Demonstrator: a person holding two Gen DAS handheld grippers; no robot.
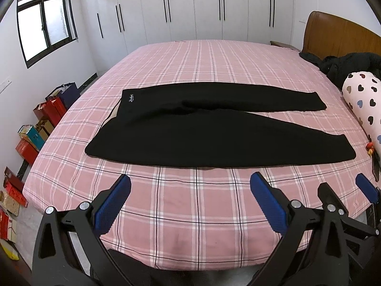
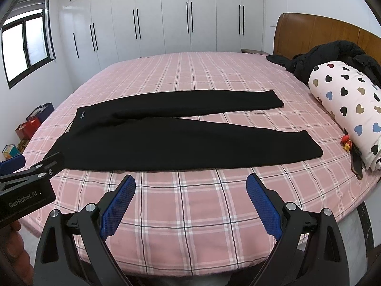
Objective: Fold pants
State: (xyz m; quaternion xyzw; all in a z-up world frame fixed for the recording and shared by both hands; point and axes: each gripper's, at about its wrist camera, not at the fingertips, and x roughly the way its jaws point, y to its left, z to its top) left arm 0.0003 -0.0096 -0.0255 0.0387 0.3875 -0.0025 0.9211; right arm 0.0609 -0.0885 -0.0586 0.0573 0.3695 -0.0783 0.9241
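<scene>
Nearest to both cameras are the two grippers, held above the near edge of the bed (image 1: 190,214). The left gripper (image 1: 190,186) has its blue fingers (image 1: 112,205) spread wide apart, with nothing between them. The right gripper (image 2: 190,186) is the same: its fingers (image 2: 262,205) stand wide apart and hold nothing. In the left view the right gripper appears just beside the left one, at the right edge of the picture. In the right view the body of the left gripper shows at the left edge, with a small part of a hand (image 2: 14,250) under it.

Beyond the grippers the pants (image 1: 190,138) lie flat on the pink checked sheet, across the middle of the bed. They are black and not yet folded. The waist is toward the window side and the two legs run toward the headboard side, a little apart at the ends, so the sheet shows between them. Neither gripper touches the pants.

Toward the headboard (image 2: 321,33) from the pants lies a rolled cover with hearts (image 2: 345,109), with a small red thing (image 2: 346,143) just beside it. Behind the roll is a black jacket (image 2: 333,54).

On the floor, on the window side of the bed, stand bags and boxes (image 1: 47,116). Far behind the bed is a white wardrobe (image 1: 190,7), and a window (image 1: 45,26) is on the side wall.
</scene>
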